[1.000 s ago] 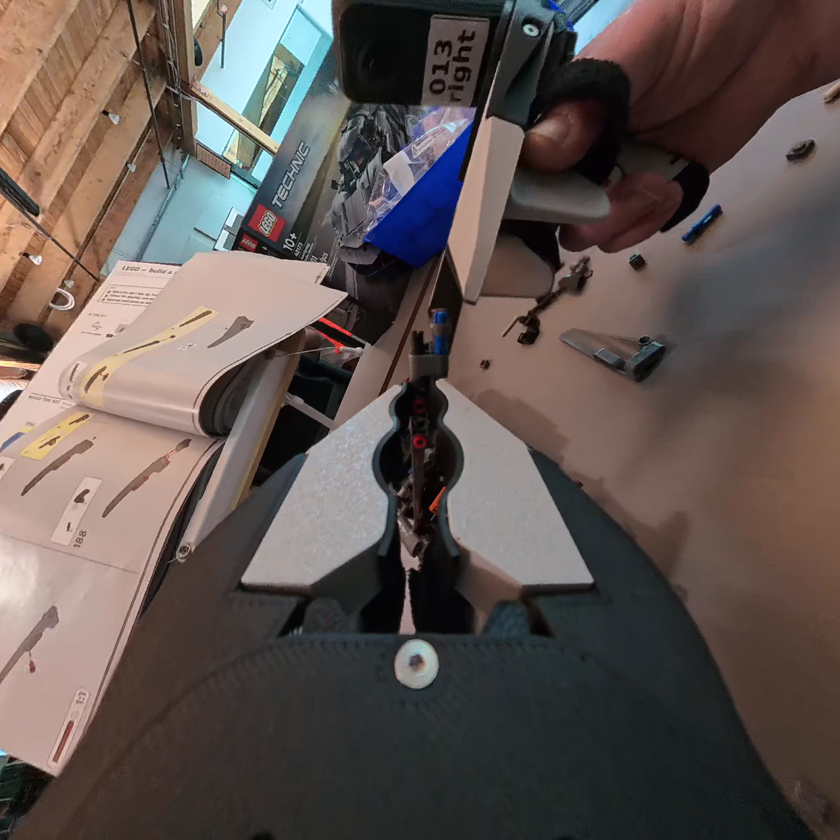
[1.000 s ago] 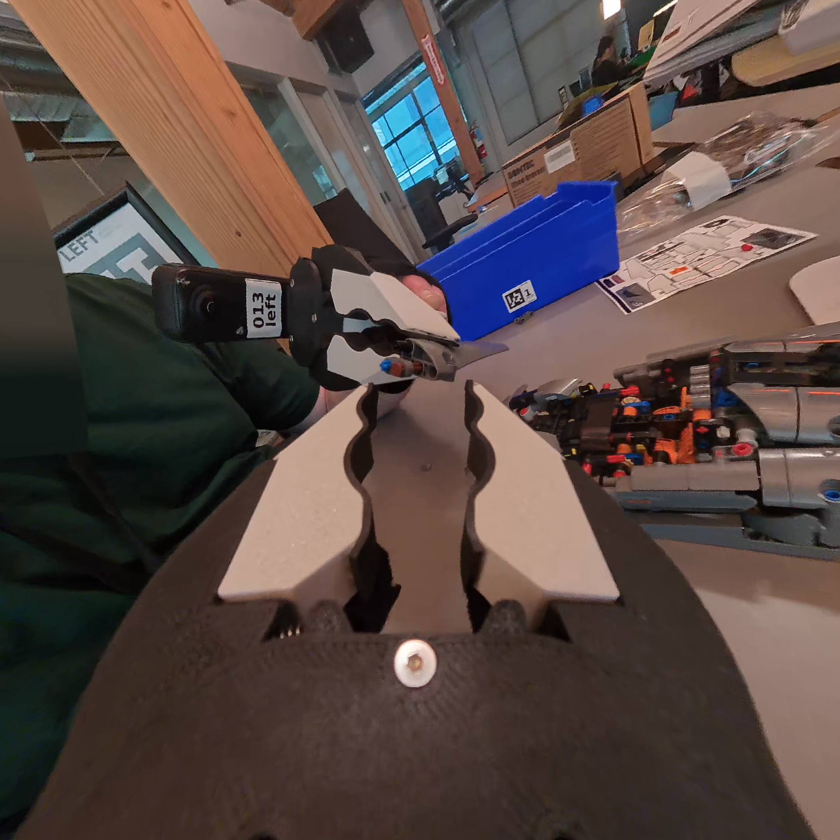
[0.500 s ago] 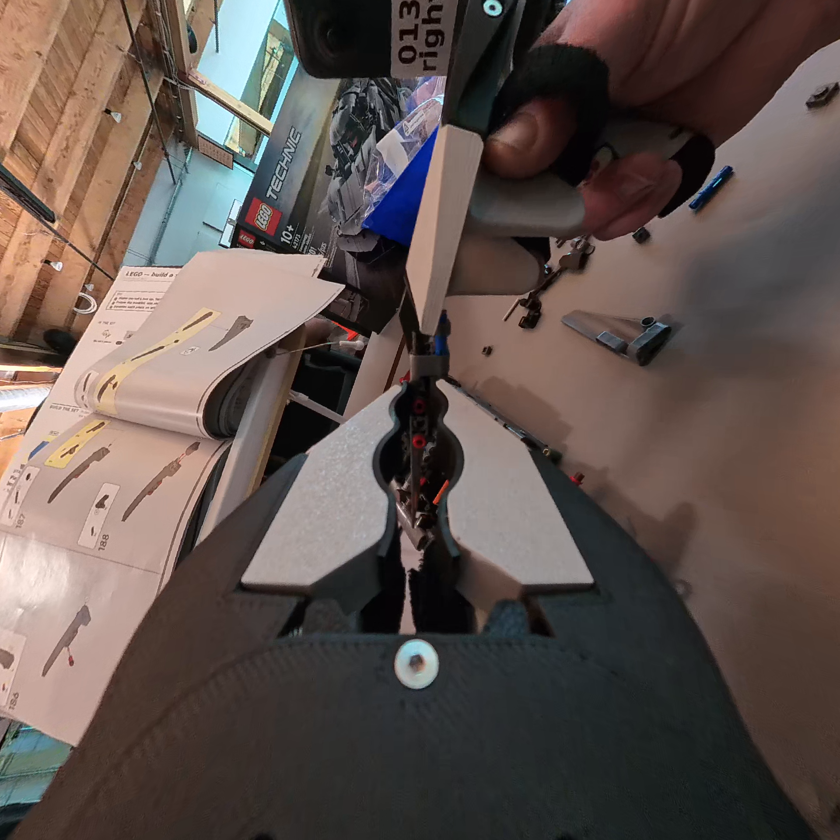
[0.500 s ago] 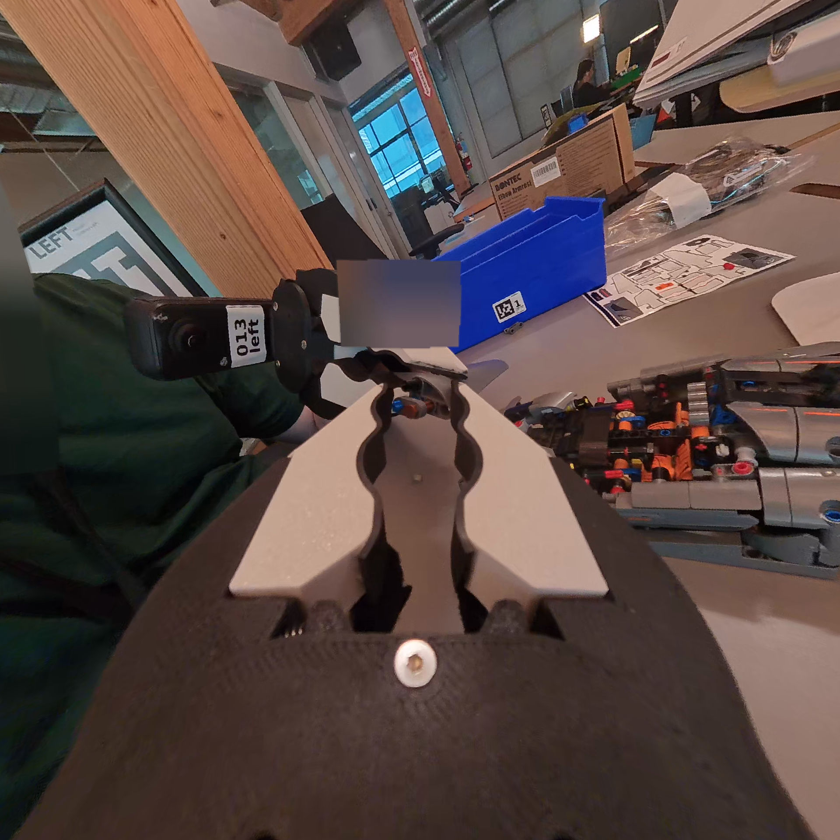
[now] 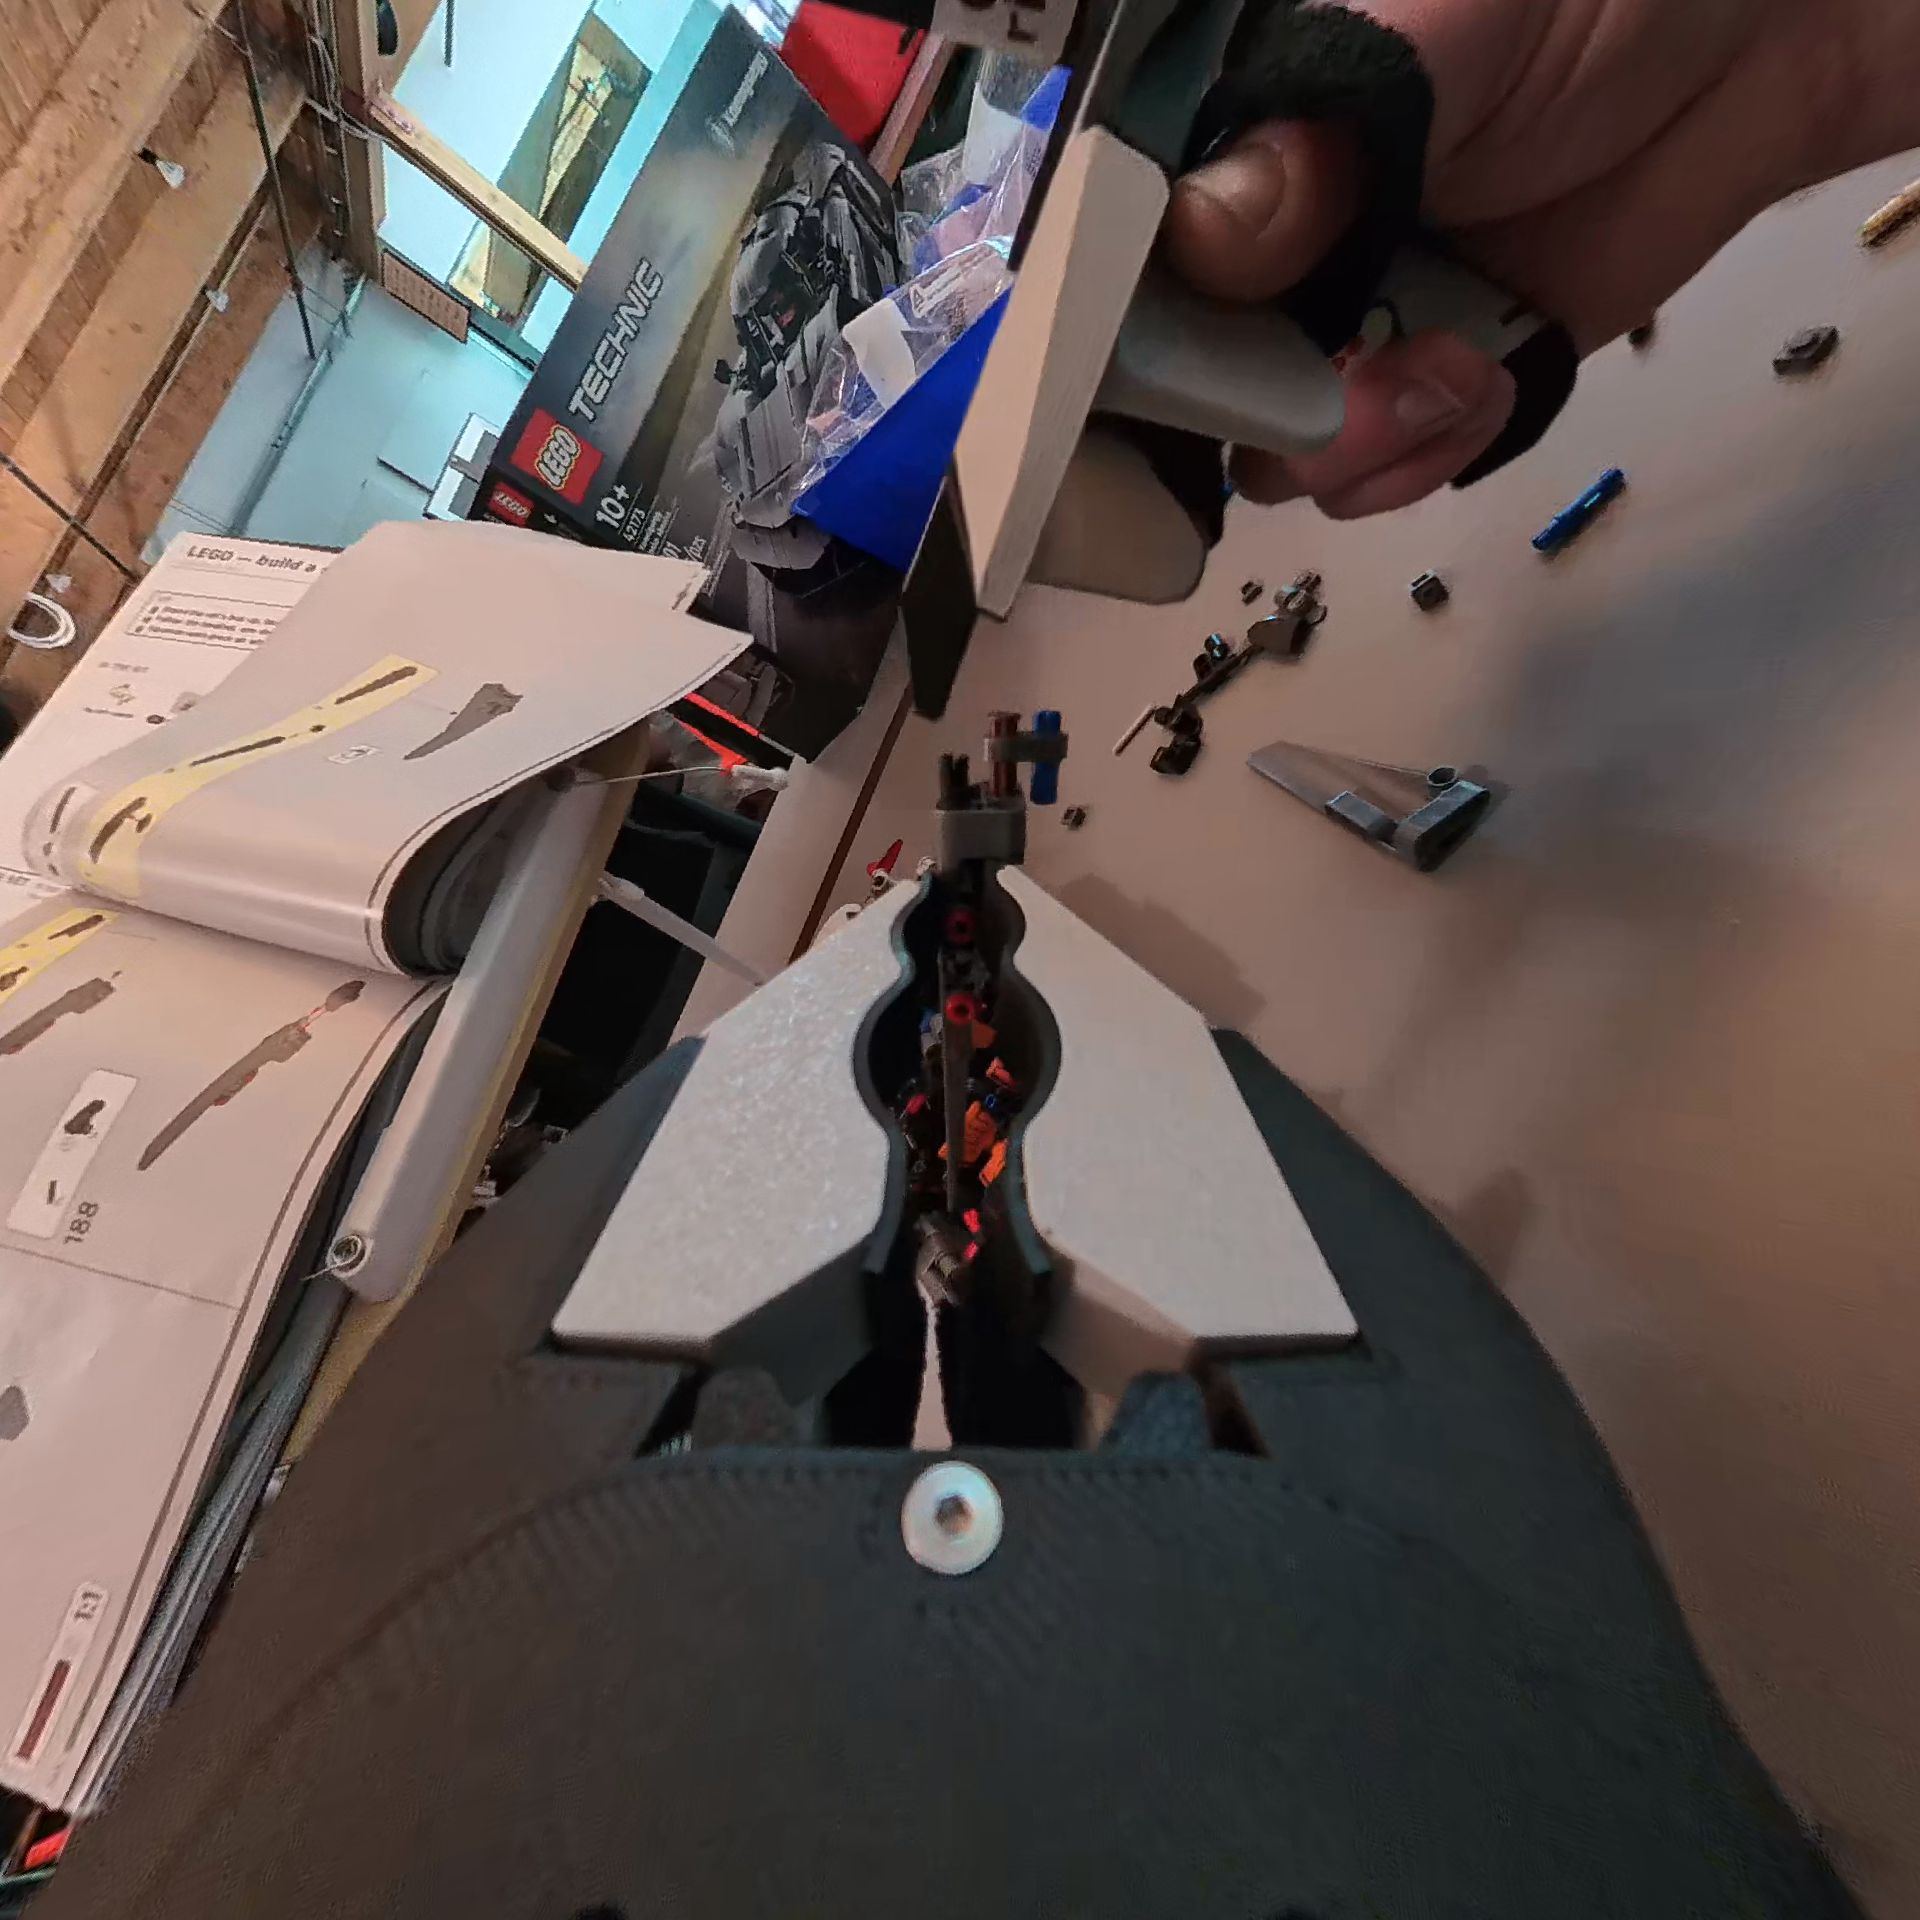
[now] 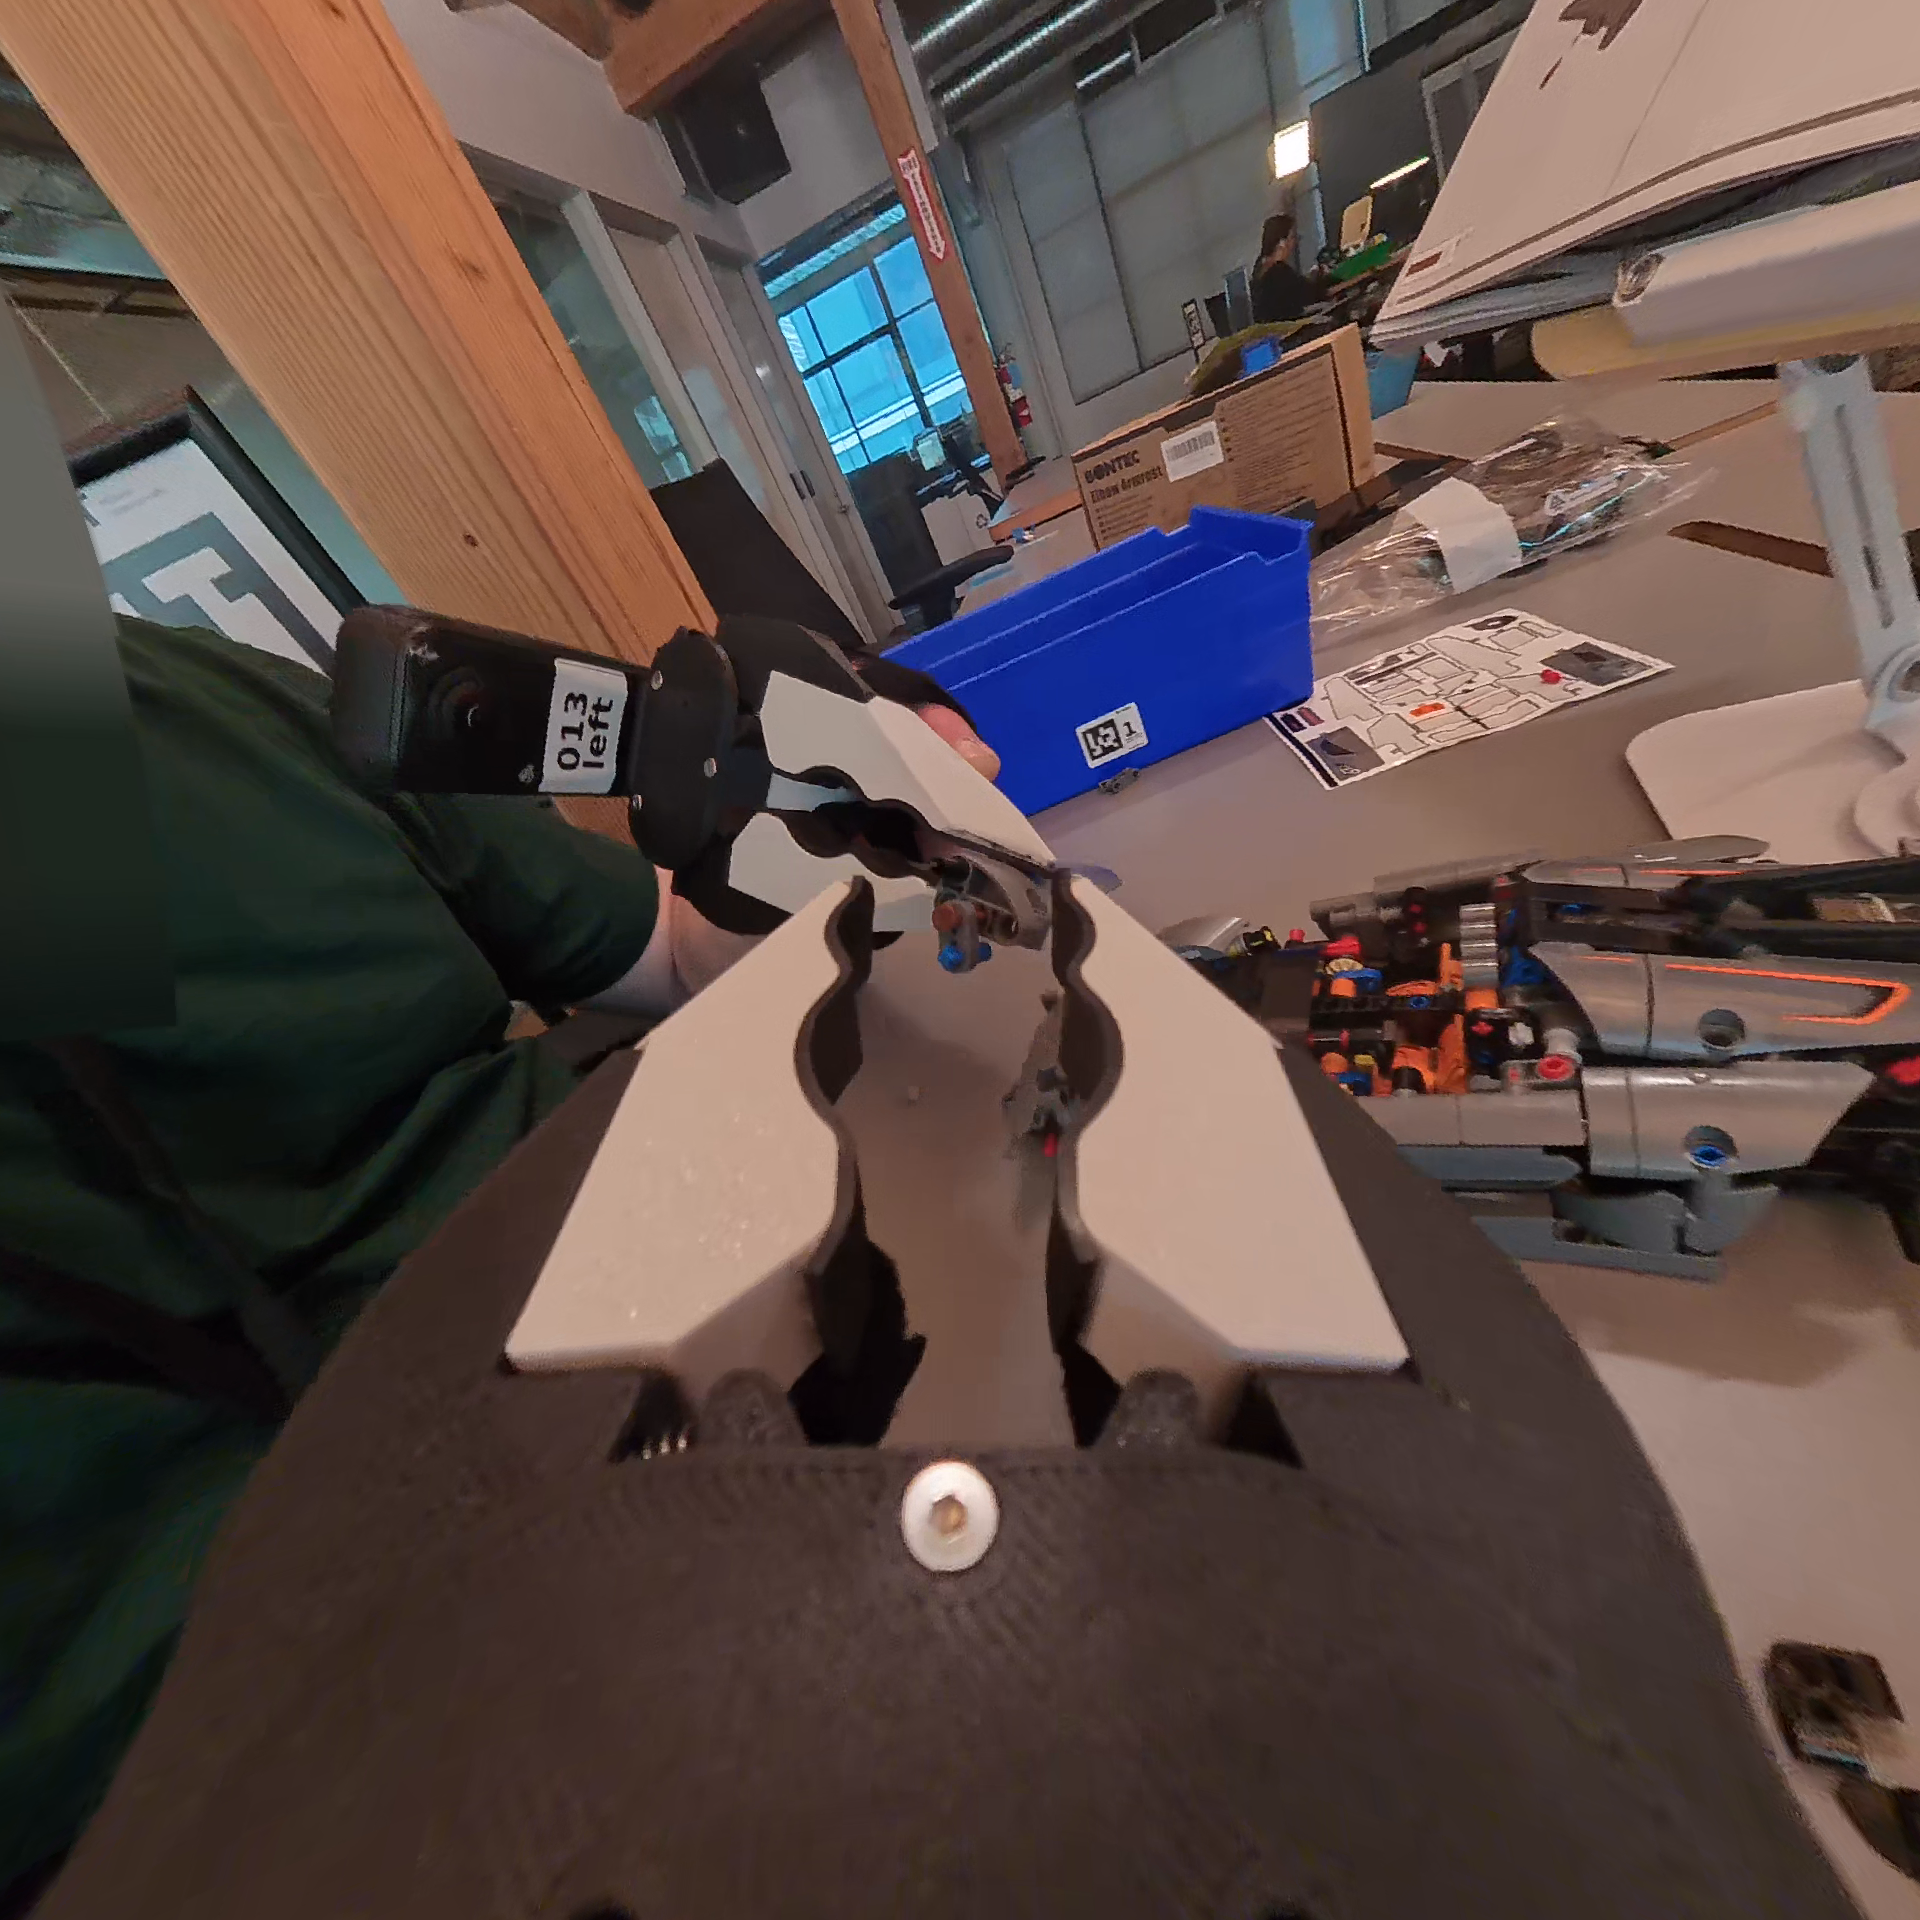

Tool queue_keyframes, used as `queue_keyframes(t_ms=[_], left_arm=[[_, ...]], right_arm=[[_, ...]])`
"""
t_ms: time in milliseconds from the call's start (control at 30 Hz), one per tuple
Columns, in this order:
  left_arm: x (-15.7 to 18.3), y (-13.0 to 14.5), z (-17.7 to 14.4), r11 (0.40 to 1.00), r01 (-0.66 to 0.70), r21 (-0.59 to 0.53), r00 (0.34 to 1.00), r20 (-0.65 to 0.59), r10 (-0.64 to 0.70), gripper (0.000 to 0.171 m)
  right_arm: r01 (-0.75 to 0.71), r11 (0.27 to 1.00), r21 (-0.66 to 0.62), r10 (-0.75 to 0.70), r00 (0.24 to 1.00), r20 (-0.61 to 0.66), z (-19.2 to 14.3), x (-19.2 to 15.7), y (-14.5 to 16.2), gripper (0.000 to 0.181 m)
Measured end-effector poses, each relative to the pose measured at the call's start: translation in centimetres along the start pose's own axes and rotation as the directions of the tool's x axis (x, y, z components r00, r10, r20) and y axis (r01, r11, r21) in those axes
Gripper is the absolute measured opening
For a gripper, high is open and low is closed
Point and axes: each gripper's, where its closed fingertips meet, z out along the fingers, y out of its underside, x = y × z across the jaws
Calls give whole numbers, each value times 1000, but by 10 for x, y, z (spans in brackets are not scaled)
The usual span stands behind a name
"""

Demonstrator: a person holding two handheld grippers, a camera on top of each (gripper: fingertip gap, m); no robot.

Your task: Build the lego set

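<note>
Compared with half a second ago, the right gripper (image 6: 956, 899) is standing with its jaws spread wider, and in the left wrist view it is sitting higher and further right, clear of the subassembly tip. Its jaws are spread apart and are holding nothing; the bare bench (image 6: 1714, 1455) is showing between them.

Between the jaws of the left gripper (image 5: 961, 883), which are pressed together on it, a slim grey Lego subassembly (image 5: 977, 821) is being pinched. Its grey end with a blue pin (image 5: 1047, 746) is projecting past the fingertips. In the right wrist view, the left gripper (image 6: 1039, 868) is reaching in from the left, and the subassembly end (image 6: 977, 914) is hanging just above the gap of the right gripper, near its fingertips.

On the bench to the right, the partly built grey Lego vehicle (image 6: 1621, 1029), with orange and red parts, is lying on its stand. Behind it, a blue bin (image 6: 1122, 644) and a printed sheet (image 6: 1465, 691) are resting on the bench.

In the left wrist view, an open instruction booklet (image 5: 343, 748) is sitting on a raised holder at the left, with the Lego set box (image 5: 665, 353) behind it. Loose parts are lying on the bench: a grey wedge panel (image 5: 1371, 795), a dark linkage piece (image 5: 1226, 665) and a blue axle (image 5: 1577, 507).
</note>
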Motion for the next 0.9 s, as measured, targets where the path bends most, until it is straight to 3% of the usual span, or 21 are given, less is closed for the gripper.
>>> queue_keyframes(t_ms=[133, 367, 900], left_arm=[[-4, -1, -2, 999, 43, 20, 999, -5, -43, 5], [-4, 2, 0, 999, 31, 7, 1000, 3, -31, 5], [-5, 2, 1, 1000, 27, 5, 1000, 6, -27, 5]], right_arm=[[71, 994, -87, -77, 994, -73, -6, 6, 8, 26], [119, 975, -189, -135, 988, -74, 5, 2, 23, 20], [171, 968, -182, -180, 983, -32, 17, -9, 24, 15]])
